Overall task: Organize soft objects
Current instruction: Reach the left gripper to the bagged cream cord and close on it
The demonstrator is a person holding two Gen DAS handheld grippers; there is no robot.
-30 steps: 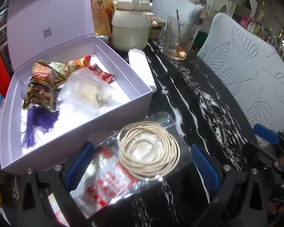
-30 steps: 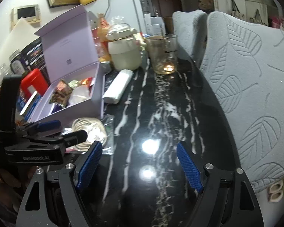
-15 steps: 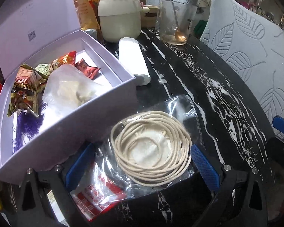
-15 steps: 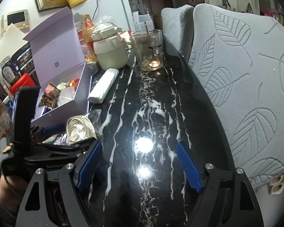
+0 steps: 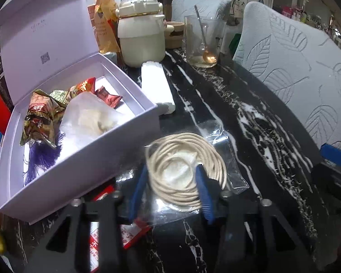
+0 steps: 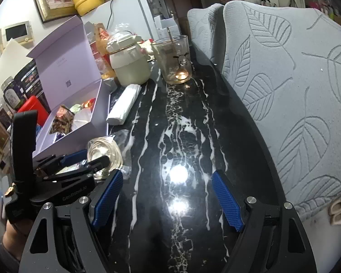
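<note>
A clear bag with a coil of beige cord [image 5: 184, 157] lies on the black marble table [image 5: 250, 136] beside an open lavender box [image 5: 91, 170]. My left gripper [image 5: 171, 168] is closing its jaws on the coil; the blue pads pinch its left part and the bag, squeezing the ring narrower. The box holds snack packets [image 5: 41, 113], a clear pouch [image 5: 91, 118] and a purple tassel [image 5: 43, 157]. My right gripper [image 6: 167, 175] stands open over bare marble, nothing between its fingers, with the left gripper [image 6: 95, 159] and coil [image 6: 104, 150] to its left.
A white roll [image 5: 156, 88], a cream lidded pot [image 5: 141, 36] and a glass with a spoon [image 5: 203, 41] stand behind the box. A red-printed packet [image 5: 125, 234] lies under my left gripper. Grey leaf-pattern chairs [image 5: 295, 63] line the table's right edge.
My left gripper's jaws have come together from wide open onto the cord coil, which now looks squeezed. The right gripper stays open, rolled slightly.
</note>
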